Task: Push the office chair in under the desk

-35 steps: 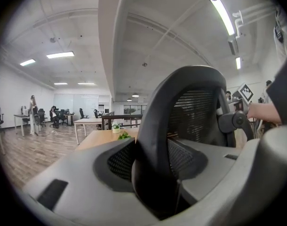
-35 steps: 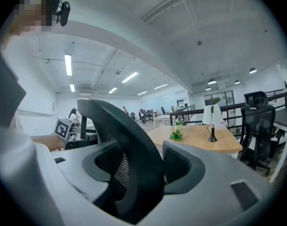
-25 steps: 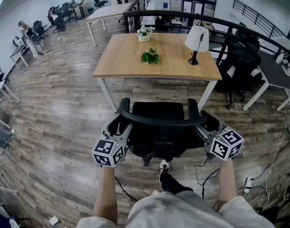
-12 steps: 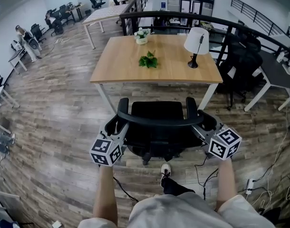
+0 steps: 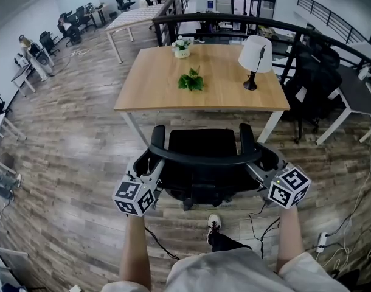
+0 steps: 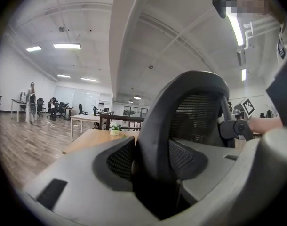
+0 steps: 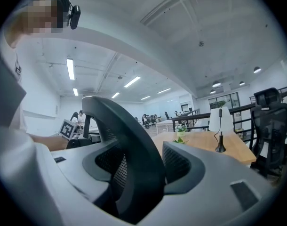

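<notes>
left gripper (image 5: 154, 168) clamped on chair (image 5: 201, 154) back rim | right gripper (image 5: 253, 166) clamped on same rim | chair stood just short of desk (image 5: 150, 87), facing it

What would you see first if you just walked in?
A big black office chair sits in the middle, just before the wooden desk. The left gripper and right gripper each clamp a side of its backrest. A white lamp stands on the desk.
</notes>
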A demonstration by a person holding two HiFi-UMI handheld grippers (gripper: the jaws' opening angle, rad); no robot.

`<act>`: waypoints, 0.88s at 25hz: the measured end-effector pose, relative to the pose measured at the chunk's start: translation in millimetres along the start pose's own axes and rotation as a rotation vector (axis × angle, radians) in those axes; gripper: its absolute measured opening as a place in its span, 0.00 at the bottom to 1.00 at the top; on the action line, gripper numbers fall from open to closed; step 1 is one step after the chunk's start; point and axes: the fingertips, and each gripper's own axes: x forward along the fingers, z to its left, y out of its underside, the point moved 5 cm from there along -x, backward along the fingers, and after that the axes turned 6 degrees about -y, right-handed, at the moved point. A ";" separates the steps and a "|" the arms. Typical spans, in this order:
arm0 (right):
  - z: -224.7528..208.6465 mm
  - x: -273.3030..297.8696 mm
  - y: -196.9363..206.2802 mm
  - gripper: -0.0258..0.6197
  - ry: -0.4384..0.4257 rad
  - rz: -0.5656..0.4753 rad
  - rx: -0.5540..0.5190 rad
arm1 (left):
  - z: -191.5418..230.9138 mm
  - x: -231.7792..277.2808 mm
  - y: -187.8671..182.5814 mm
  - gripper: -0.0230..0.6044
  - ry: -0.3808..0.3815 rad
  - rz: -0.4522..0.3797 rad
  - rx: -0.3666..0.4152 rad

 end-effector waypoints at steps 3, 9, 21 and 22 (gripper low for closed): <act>-6.9 8.8 -3.9 0.46 -0.006 0.003 0.003 | 5.5 8.5 -2.6 0.44 -0.006 -0.002 -0.010; -23.3 21.5 -6.7 0.46 -0.023 0.000 0.006 | 12.1 27.1 -4.3 0.44 -0.013 -0.006 -0.012; -54.9 46.5 -12.0 0.46 -0.025 -0.012 0.009 | 24.7 61.4 -8.3 0.44 -0.028 0.006 -0.033; -57.2 48.6 -12.9 0.46 -0.027 -0.013 0.009 | 26.1 64.1 -9.0 0.44 -0.028 0.005 -0.035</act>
